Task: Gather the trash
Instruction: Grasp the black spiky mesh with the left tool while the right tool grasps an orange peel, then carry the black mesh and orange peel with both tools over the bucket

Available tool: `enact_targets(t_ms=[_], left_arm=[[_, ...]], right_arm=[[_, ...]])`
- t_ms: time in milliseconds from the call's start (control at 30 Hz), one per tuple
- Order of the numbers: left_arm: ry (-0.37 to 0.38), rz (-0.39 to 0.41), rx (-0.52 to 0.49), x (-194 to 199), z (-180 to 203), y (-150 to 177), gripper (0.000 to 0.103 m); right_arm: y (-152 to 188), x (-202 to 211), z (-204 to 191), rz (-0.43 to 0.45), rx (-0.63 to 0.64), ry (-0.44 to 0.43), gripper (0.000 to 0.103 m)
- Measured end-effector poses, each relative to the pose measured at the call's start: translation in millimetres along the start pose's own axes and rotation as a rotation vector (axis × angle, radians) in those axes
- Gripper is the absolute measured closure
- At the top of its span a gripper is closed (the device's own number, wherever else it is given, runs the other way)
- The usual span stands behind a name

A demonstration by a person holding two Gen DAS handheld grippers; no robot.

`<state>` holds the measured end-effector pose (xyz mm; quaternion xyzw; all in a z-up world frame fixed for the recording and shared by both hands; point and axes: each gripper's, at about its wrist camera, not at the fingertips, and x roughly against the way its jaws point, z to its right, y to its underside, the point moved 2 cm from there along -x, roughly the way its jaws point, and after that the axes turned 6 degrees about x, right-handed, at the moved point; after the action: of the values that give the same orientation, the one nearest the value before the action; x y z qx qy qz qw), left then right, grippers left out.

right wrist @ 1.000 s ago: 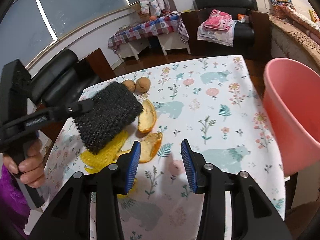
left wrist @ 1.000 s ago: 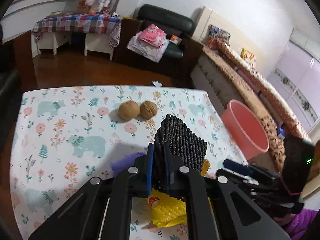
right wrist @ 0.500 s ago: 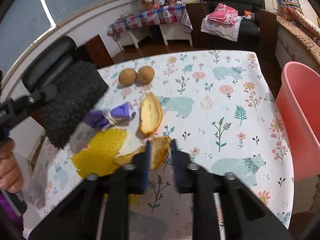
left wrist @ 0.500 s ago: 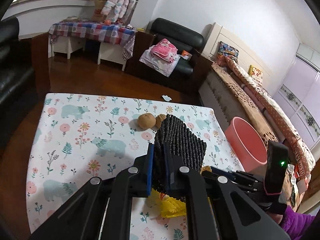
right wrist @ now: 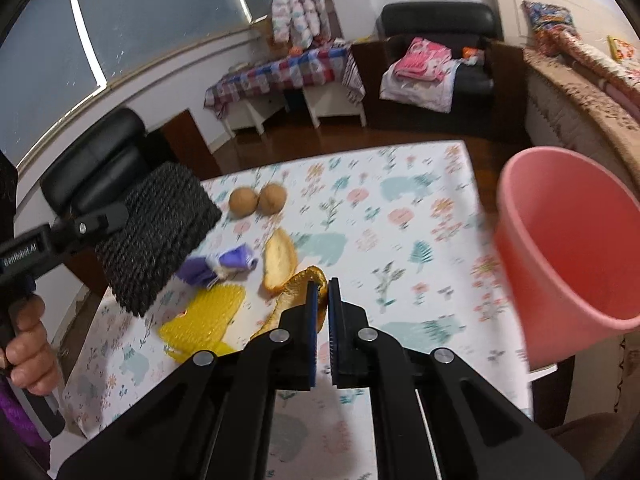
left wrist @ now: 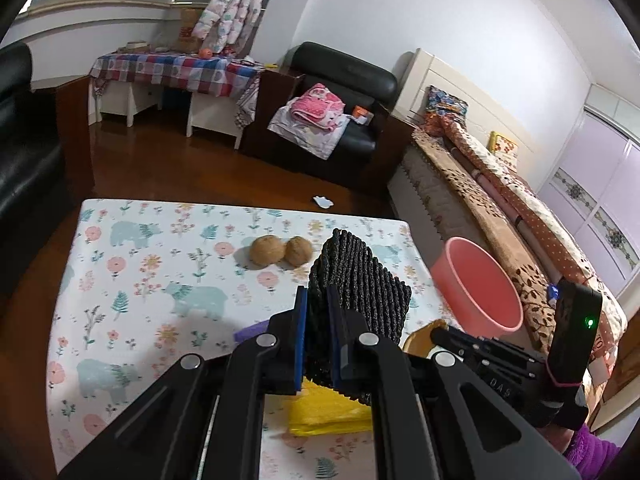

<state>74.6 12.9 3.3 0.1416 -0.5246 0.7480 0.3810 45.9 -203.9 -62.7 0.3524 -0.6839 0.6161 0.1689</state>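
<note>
Since the earlier frame, the right hand-held gripper point(right wrist: 323, 286) has just closed its jaws, now pinching the orange peel point(right wrist: 296, 292) and raising one end off the floral tabletop point(right wrist: 400, 248). Left hand-held gripper point(left wrist: 317, 298) stays clamped on the black scouring pad point(left wrist: 360, 284). Nearby stands the pink bucket point(right wrist: 568, 248).

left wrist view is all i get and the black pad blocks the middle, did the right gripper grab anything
Observer: Yes. The right gripper has just been closing and is shut on the end of an orange peel.
Operator: more trash behind the pad
Observer: A second peel lies flat on the table, beside a purple wrapper.
Operator: is the pad dragging on anything
Observer: From the side, the pad appears to hang above the table, clear of the trash.
</note>
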Motion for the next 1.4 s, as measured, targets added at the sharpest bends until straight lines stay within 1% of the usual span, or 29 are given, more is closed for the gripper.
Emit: enact_targets(t_ms=[233,433,633,733,967,1067,1133,1267,1400], left_arm=[[0.042,-0.022,-0.04,-13,39,2,0.095],[0.081,-0.041,-0.08,-28,79,-4,0.095],[0.111,-0.06,-0.108,-49,115,-10,0.095],[0.127,-0.075,-0.126,-62,136,-10,0.095],[0.141,-0.113,-0.175,-102,189,-6,0.095],[0.158,-0.127,-0.181,-117,207,-4,0.094],[0.153,-0.127,-0.195,-129,219,-3,0.094],[0.144,-0.136,-0.189,-148,233,-1,0.094],[0.12,-0.156,-0.176,-169,239,2,0.094]], right_arm=[[-7,27,36,0.071,-0.068,0.072,0.098],[-8,51,80,0.127,-0.146,0.168,0.098],[-5,73,131,0.173,-0.227,0.293,0.098],[-2,78,151,0.189,-0.253,0.334,0.098],[6,81,183,0.201,-0.289,0.371,0.098],[8,79,190,0.195,-0.299,0.372,0.098],[9,79,197,0.196,-0.312,0.368,0.098],[12,77,206,0.195,-0.324,0.368,0.098],[14,73,211,0.193,-0.329,0.36,0.098]])
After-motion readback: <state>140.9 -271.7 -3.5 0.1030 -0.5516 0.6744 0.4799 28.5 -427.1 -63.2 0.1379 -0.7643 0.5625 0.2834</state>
